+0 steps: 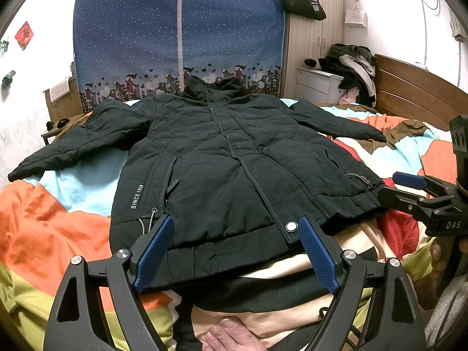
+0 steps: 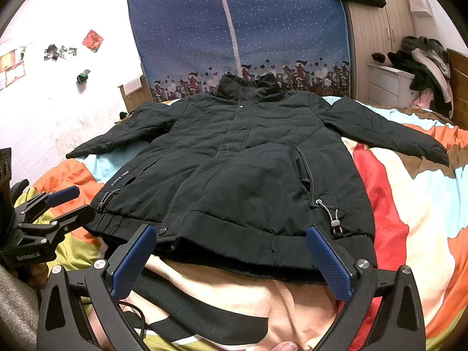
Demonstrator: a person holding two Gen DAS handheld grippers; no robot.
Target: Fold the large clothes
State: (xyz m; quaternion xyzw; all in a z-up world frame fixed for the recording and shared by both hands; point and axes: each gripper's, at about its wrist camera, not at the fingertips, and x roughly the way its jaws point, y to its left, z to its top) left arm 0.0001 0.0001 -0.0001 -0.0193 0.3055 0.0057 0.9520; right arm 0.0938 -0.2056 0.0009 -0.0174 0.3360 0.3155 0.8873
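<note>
Left wrist: jacket hem between open claw.

**Two wrist views over the bed's near edge**

Each camera sits just behind its own tongs, tilted down and forward. The left tongs frame the jacket hem's left half, the right tongs its right half. Both share the whole jacket, the bed and the wardrobe beyond.

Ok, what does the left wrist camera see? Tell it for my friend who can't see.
A big black jacket lies flat, front up, sleeves spread, on a colourful bedspread. The left tongs hang open at its bottom hem, holding nothing, and the right tongs wait at the right edge.
</note>
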